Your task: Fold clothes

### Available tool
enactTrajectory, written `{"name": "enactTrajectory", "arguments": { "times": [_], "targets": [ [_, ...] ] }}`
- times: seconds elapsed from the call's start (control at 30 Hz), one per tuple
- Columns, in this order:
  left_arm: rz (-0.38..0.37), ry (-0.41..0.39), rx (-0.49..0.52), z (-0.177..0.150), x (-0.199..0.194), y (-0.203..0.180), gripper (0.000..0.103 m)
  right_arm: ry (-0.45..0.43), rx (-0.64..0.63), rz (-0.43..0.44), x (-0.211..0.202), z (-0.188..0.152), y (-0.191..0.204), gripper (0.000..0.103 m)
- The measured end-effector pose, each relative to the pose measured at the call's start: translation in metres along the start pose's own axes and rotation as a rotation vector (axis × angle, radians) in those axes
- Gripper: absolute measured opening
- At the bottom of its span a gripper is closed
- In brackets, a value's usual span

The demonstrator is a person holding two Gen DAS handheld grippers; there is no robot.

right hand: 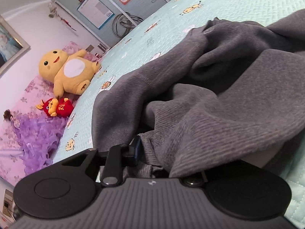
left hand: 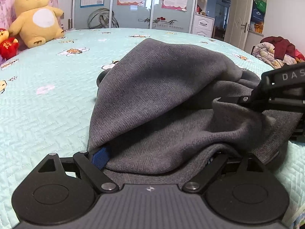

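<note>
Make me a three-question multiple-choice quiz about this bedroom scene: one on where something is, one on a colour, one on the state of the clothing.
1. Where does the yellow plush toy sit?
A. On the floor by the door
B. On the bed near its far left corner
C. On top of the grey garment

2. What colour is the garment being folded?
A. Grey
B. Red
C. White

3. How does the garment lie?
A. Flat and smooth
B. In a neat square stack
C. Bunched and partly lifted, draped over both tools

Answers:
1. B: in the left wrist view it sits on the light green bedspread at far left, apart from the garment.
2. A: both views show grey knit fabric.
3. C: folds rise up and cloth covers the jaws of the left gripper and right gripper.
</note>
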State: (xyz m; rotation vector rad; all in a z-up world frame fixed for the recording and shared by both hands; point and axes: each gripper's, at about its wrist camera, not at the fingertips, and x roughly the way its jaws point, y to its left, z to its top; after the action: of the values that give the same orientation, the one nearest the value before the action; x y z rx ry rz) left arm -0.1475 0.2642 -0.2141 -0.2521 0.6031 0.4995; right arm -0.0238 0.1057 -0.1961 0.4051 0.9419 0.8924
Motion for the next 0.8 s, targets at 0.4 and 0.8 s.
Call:
{"name": "enactTrajectory", "arguments": {
  "times": [0.4,0.8],
  "targets": [
    [-0.059,0.047,-0.079,0.007,0.002,0.011,0.095,-0.07,-0.038,-0.009,-0.011,0.023,0.013,0.007],
    [-0.09,0.084,-0.166,0.01,0.001,0.019,0.096,-0.016,-0.071,-0.126,0.01,0.005,-0.001,0.008]
  ]
}}
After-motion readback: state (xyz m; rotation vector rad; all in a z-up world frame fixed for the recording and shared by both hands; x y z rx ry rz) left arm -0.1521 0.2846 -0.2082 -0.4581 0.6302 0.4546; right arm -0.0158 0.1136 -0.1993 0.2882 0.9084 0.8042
